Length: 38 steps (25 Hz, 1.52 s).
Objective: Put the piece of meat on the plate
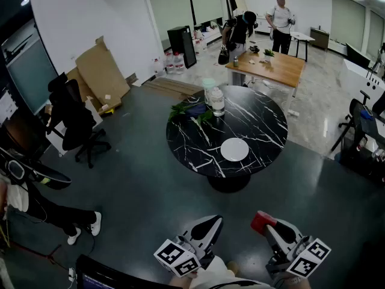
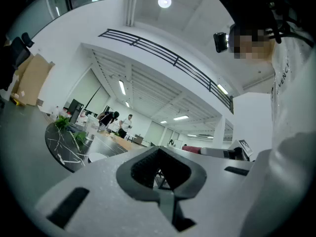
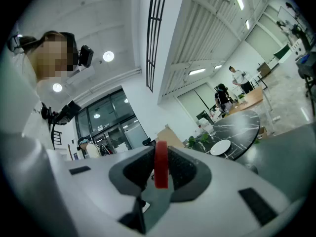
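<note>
A white plate (image 1: pixel 234 150) lies on the near side of a round black marble table (image 1: pixel 264 116). The flat red piece of meat (image 1: pixel 260 220) is gripped on edge, with my right gripper (image 1: pixel 267 226) shut on it, low and well short of the table. In the right gripper view the meat (image 3: pixel 161 164) stands upright between the pads, with the plate (image 3: pixel 220 147) far ahead. My left gripper (image 1: pixel 213 223) hovers beside the right one, shut with nothing in it; its tips (image 2: pixel 160 176) meet in the left gripper view.
A glass jar (image 1: pixel 216 101) and leafy greens (image 1: pixel 187 111) sit at the table's far edge. Left of the table are a black office chair (image 1: pixel 78 125), cardboard sheets (image 1: pixel 99 71) and a seated person's legs (image 1: pixel 54 212). Behind it stand a wooden table (image 1: pixel 267 65) and two people.
</note>
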Tool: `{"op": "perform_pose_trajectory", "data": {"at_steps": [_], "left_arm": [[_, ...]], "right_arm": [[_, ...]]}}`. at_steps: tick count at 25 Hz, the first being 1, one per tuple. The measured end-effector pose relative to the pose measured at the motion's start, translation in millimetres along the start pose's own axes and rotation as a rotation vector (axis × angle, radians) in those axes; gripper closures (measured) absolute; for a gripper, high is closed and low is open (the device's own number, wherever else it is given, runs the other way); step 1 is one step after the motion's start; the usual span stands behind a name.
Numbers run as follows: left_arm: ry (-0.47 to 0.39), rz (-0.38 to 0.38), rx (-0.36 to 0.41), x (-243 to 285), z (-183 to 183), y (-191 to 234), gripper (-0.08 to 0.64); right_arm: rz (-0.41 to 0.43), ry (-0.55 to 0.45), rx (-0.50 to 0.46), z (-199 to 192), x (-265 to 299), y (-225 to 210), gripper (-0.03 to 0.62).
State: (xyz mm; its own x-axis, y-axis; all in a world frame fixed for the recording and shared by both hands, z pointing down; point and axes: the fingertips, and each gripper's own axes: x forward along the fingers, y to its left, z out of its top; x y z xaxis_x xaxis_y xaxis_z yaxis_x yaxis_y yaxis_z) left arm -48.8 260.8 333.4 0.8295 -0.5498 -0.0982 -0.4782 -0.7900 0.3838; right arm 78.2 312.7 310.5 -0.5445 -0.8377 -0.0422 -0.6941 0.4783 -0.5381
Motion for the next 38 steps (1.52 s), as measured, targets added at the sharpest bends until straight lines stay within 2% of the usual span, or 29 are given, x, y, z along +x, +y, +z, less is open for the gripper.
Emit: {"op": "perform_pose_trajectory", "data": {"at_steps": [7,11,17,21,38], "left_arm": [[0.005,0.011,-0.016,25.0,-8.0,10.5,0.552],[0.021,-0.011,-0.029,49.4,-12.6,21.5,0.552],[0.026,-0.031,-0.099,99.9,-13.5,54.7,0.552],[0.029,-0.068,-0.098,142.0,-3.2,75.0,0.552],[0.07,-0.024,-0.145,210.4,11.6,211.3,0.552]], "right_arm": [[-0.002,0.009,0.018,0.1,1.8,-22.2,0.506],[-0.025,0.005,0.015,8.5,10.0,-40.6,0.506],[-0.067,-0.01,0.021,28.4,27.9,-76.3,0.506],[-0.102,0.004,0.034,39.9,54.4,-104.8,0.508],[-0.137,0.063,0.077,60.7,189.8,-190.4,0.506]]}}
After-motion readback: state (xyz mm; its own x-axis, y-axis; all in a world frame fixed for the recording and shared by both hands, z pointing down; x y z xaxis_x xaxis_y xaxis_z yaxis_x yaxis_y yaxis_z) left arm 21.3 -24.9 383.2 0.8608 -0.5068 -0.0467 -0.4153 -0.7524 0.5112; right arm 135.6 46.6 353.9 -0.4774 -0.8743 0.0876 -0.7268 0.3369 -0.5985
